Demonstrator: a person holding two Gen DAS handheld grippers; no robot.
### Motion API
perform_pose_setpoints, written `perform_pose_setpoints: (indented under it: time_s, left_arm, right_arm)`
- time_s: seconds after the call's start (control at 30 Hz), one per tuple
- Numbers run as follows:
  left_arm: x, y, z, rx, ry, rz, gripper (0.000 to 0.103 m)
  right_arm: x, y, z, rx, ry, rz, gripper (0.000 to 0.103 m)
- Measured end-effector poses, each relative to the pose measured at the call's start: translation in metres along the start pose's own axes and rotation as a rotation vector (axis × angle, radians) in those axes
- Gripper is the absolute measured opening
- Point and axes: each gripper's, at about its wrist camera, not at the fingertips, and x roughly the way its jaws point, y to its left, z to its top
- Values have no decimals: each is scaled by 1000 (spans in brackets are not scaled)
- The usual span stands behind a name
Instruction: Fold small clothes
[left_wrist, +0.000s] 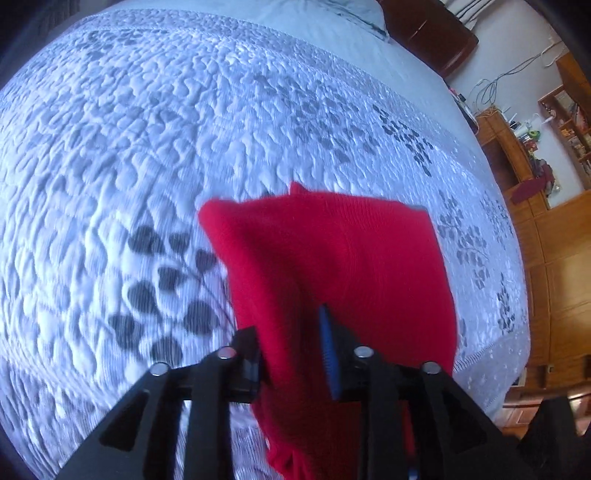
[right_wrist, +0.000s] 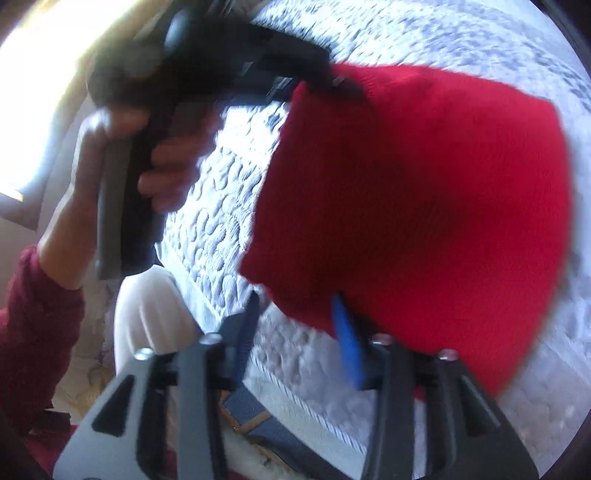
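A small red knit garment (left_wrist: 332, 266) hangs in the air above the bed. My left gripper (left_wrist: 291, 354) is shut on its near edge, cloth pinched between the black finger and the blue pad. In the right wrist view the same red garment (right_wrist: 424, 206) hangs from the left gripper (right_wrist: 325, 77) at the top, held by a hand. My right gripper (right_wrist: 295, 332) has its fingers apart; the garment's lower edge drapes over the blue pad (right_wrist: 347, 343) and nothing is pinched between the fingers.
A white quilted bedspread with grey leaf print (left_wrist: 184, 166) covers the bed below. Wooden cabinets and shelves (left_wrist: 554, 240) stand to the right. The bed's edge with corded trim (right_wrist: 314, 410) and the person's light trousers (right_wrist: 147, 317) are close.
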Motion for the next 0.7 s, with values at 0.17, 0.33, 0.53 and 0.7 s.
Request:
perform_pose_setpoints:
  time_s: [0.17, 0.33, 0.53, 0.7]
  left_arm:
    - [-24, -10, -49, 51, -3, 33, 43]
    - [-28, -14, -98, 67, 46, 72, 44]
    - [-25, -19, -119, 90, 45, 164, 40]
    - [-16, -20, -121, 92, 74, 170, 18]
  right_arm:
    - [-56, -48, -40, 154, -90, -54, 49]
    - [-65, -105, -68, 376, -99, -14, 51]
    - [-31, -117, -66, 439, -49, 9, 54]
    - [-17, -126, -61, 493, -40, 117, 20]
